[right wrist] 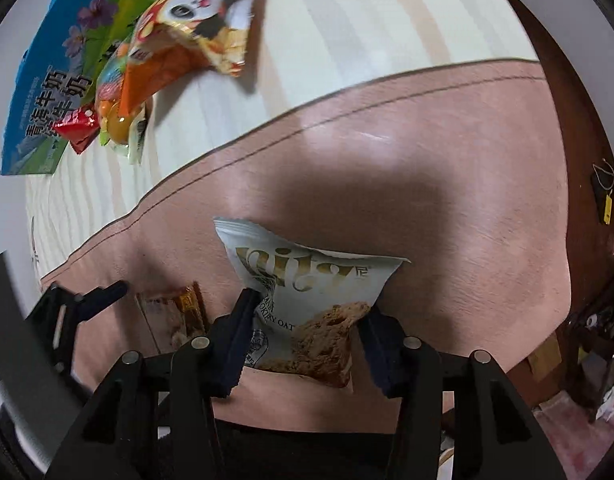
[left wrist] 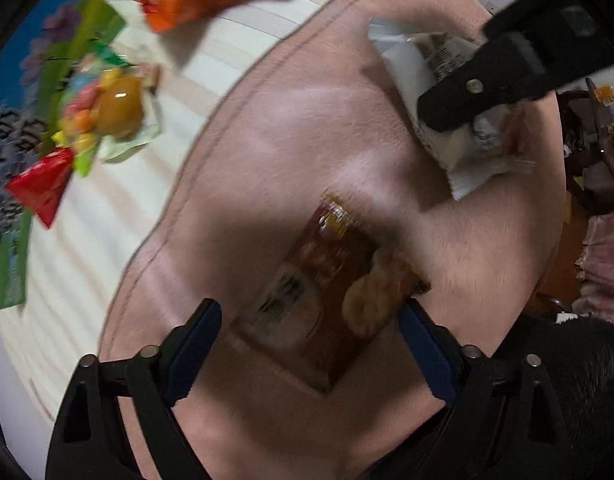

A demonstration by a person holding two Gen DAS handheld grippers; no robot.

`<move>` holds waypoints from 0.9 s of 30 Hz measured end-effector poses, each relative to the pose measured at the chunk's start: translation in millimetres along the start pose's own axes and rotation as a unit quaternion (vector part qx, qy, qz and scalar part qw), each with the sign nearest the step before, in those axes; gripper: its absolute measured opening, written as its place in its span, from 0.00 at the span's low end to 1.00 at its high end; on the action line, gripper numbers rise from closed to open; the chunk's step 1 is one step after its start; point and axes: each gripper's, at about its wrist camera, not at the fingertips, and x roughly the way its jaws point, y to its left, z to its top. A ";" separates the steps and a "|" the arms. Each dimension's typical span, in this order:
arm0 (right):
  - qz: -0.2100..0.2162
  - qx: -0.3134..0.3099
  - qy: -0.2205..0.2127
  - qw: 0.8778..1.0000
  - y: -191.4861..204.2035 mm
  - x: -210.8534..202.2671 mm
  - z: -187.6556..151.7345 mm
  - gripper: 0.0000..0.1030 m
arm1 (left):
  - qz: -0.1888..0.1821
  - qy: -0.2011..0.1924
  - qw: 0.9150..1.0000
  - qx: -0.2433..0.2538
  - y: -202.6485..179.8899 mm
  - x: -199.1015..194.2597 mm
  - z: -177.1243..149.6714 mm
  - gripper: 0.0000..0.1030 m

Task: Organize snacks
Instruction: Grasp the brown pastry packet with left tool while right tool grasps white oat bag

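A brown snack bar packet (left wrist: pixel 327 296) lies on the pink mat (left wrist: pixel 299 128). My left gripper (left wrist: pixel 311 344) is open, its blue pads on either side of the packet's near end. A white oat cookie packet (right wrist: pixel 307 296) sits between the blue pads of my right gripper (right wrist: pixel 307 340), which looks closed on it just above the mat (right wrist: pixel 427 160). The right gripper (left wrist: pixel 459 100) also shows in the left wrist view, over the white packet (left wrist: pixel 419 80). The brown packet (right wrist: pixel 175 312) and the left gripper's fingers (right wrist: pixel 107 292) show at the lower left of the right wrist view.
On the striped cloth (right wrist: pixel 347 20) beyond the mat lie an orange panda snack bag (right wrist: pixel 191 36), a blue milk carton box (right wrist: pixel 55 92), a red packet (right wrist: pixel 77 126) and a jelly cup (left wrist: pixel 119 108) among small candies. Dark furniture and clutter (right wrist: pixel 599 320) stand at the right.
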 end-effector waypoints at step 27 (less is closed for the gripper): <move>-0.021 -0.117 -0.003 0.993 62.0 1.6 6.2 0.51 | -0.116 0.013 0.887 -0.446 155.5 5.6 -67.8 0.60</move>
